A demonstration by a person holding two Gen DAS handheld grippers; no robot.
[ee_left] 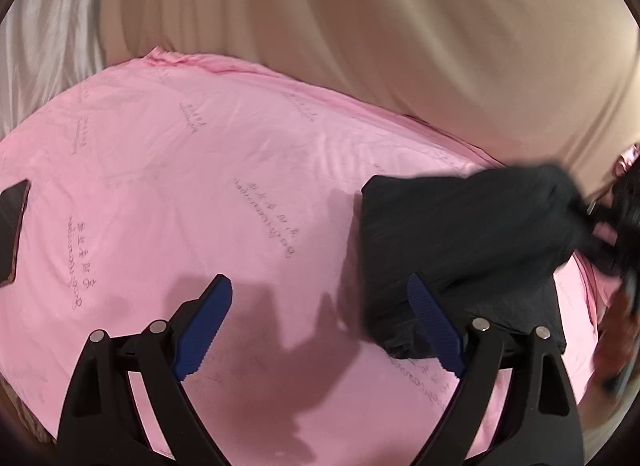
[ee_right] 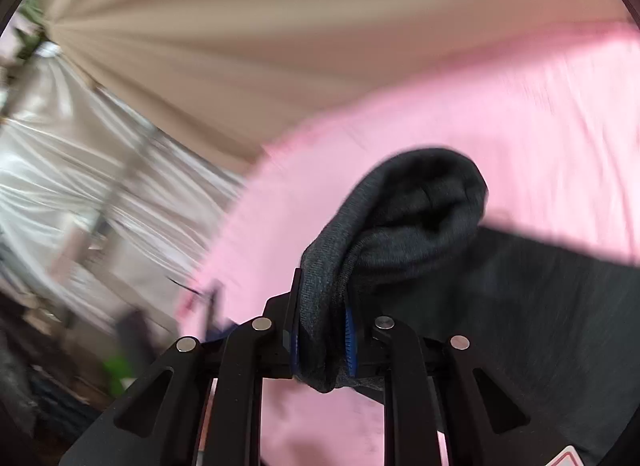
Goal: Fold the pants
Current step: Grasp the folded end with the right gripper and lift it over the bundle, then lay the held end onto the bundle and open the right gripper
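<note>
Dark grey pants [ee_left: 460,242] lie on a pink sheet [ee_left: 200,185] at the right of the left wrist view. My left gripper [ee_left: 320,306] is open and empty above the sheet, its right blue pad [ee_left: 432,330] over the pants' near edge. In the right wrist view my right gripper [ee_right: 322,340] is shut on a bunched fold of the pants [ee_right: 400,225], lifting it off the sheet [ee_right: 520,125]. The rest of the pants spreads to the right. The right gripper shows blurred at the far right of the left wrist view [ee_left: 616,217].
A beige cloth [ee_left: 400,45] covers the area beyond the pink sheet. A dark flat object [ee_left: 12,221] lies at the sheet's left edge. White fabric [ee_right: 60,165] and clutter are at the left of the right wrist view.
</note>
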